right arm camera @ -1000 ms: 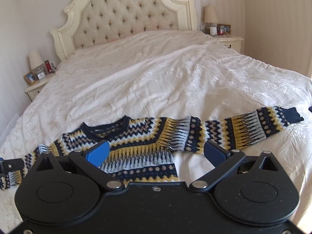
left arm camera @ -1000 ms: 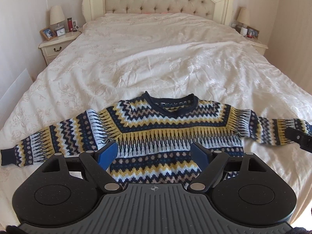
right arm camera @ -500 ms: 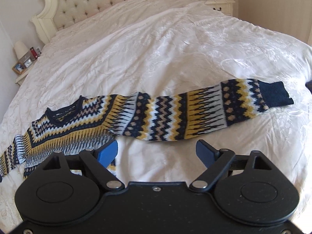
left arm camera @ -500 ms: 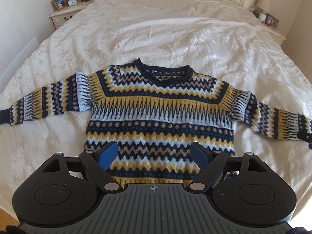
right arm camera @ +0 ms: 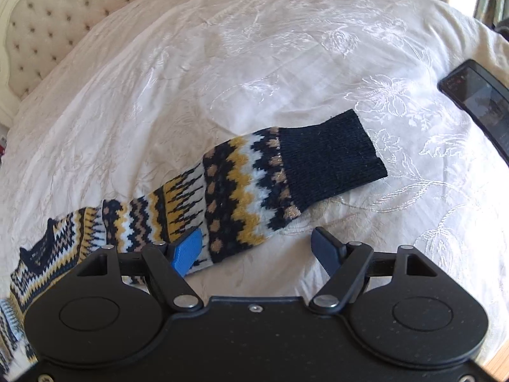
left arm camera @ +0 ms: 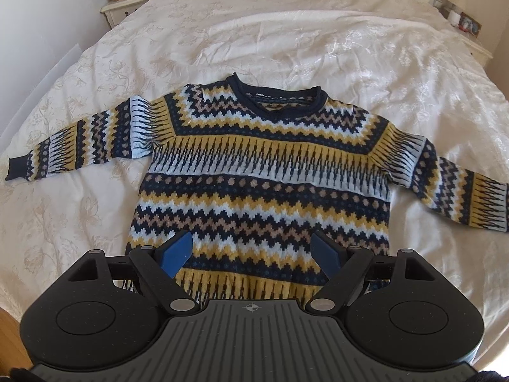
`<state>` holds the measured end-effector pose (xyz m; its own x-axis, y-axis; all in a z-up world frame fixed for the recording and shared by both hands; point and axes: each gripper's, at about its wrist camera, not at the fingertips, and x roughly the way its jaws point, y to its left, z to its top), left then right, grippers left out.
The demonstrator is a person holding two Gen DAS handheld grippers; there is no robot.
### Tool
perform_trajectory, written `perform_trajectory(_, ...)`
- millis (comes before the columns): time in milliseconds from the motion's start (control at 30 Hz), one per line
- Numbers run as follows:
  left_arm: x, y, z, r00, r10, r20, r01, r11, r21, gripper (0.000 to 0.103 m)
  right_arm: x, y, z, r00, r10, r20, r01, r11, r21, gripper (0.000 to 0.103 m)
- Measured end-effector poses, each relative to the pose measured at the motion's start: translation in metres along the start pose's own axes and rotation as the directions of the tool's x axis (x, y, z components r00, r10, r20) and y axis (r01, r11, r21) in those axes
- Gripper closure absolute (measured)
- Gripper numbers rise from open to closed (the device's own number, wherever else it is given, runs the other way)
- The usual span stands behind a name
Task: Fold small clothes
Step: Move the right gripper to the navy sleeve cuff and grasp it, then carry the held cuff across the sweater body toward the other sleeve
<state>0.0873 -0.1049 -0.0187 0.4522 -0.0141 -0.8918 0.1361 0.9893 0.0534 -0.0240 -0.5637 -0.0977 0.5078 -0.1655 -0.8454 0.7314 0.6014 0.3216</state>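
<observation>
- Left wrist view: my left gripper (left arm camera: 251, 251) hovers with fingers apart over the hem of the navy, yellow and white zigzag-knit sweater (left arm camera: 264, 175), spread flat on the cream embroidered bed (left arm camera: 286, 41). Pinching one layer only could drag the body askew.
- Right wrist view: my right gripper (right arm camera: 259, 248) is open beside the sweater's navy ribbed cuff (right arm camera: 331, 159); the black phone (right arm camera: 477, 98) lies nearby, so a wide sweep might knock it.

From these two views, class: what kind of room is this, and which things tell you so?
Most likely a bedroom. A large bed with a cream bedspread fills both views, a tufted headboard stands at its far end, and a nightstand carries a clock and framed photo.
</observation>
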Motion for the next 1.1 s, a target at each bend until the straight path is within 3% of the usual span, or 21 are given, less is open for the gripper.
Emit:
perform_trajectory(133, 0.004, 0.001, 0.001, 1.000, 0.011, -0.013, -0.011, 1.000, 0.005, 0.022, 0.010, 0.000, 0.010, 0.999, 0.003, 0.034, -0.004, 1.000, 0.024, 0.026)
perform_trajectory(233, 0.006, 0.006, 0.002, 1.000, 0.014, -0.016, -0.014, 1.000, 0.003, 0.022, 0.017, 0.005, 0.016, 0.998, -0.041, 0.054, 0.041, 0.999, -0.005, 0.041)
perform_trajectory(300, 0.009, 0.011, 0.003, 1.000, 0.013, -0.020, -0.013, 1.000, -0.001, 0.022, 0.022, 0.012, 0.019, 0.995, -0.082, 0.064, 0.085, 0.996, -0.034, 0.061)
perform_trajectory(400, 0.014, 0.021, 0.004, 1.000, 0.008, -0.027, -0.008, 1.000, 0.001, 0.022, 0.021, 0.021, 0.022, 0.993, -0.092, 0.073, 0.096, 0.994, -0.045, 0.081)
perform_trajectory(533, 0.023, 0.038, 0.008, 0.999, 0.000, -0.034, 0.000, 1.000, 0.014, 0.022, 0.008, 0.050, 0.024, 0.994, -0.048, 0.102, 0.053, 0.998, -0.042, 0.084)
perform_trajectory(733, 0.043, 0.074, 0.020, 0.998, -0.027, -0.053, 0.029, 0.999, 0.025, 0.022, -0.010, 0.148, 0.008, 0.990, 0.091, 0.111, -0.069, 0.980, -0.187, 0.084)
perform_trajectory(900, 0.058, 0.108, 0.032, 0.999, -0.020, -0.051, 0.021, 0.999, 0.036, 0.022, -0.007, 0.256, -0.025, 0.970, 0.238, 0.052, -0.209, 0.921, -0.328, 0.084)
perform_trajectory(1100, 0.076, 0.151, 0.045, 0.998, 0.002, -0.057, 0.000, 1.000, 0.029, 0.022, 0.019, 0.375, -0.082, 0.926, 0.371, -0.070, -0.361, 0.819, -0.446, 0.084)
